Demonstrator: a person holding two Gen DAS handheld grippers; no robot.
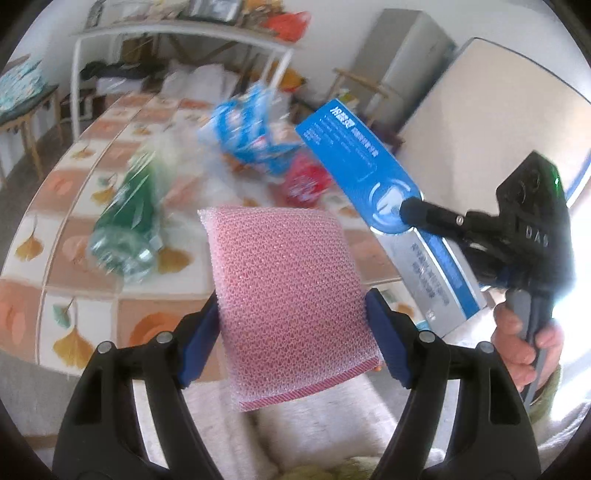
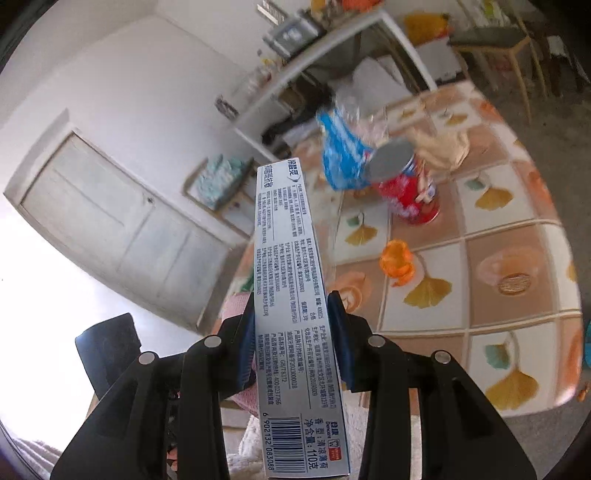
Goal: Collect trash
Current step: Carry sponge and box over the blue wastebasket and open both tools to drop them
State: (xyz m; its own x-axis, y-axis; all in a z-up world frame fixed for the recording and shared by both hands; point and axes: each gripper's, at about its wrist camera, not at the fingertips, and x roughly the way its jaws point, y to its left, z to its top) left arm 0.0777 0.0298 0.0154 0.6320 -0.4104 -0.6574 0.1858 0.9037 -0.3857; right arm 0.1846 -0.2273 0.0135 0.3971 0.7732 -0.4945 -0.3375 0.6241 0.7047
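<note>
My left gripper is shut on a pink mesh scouring pad, its blue pads pressing both side edges, and holds it above the table's near edge. My right gripper is shut on a long blue and silver toothpaste box, lifted off the table. From the left wrist view that box slants up to the left out of the right gripper, which a hand holds. On the table lie a crushed green bottle, a blue wrapper bag, a red can and orange peel.
The table has a tiled ginkgo-leaf cloth. Crumpled beige paper lies behind the can. A white shelf frame stands beyond the table, and a stool to its left. A white fluffy surface lies under the grippers.
</note>
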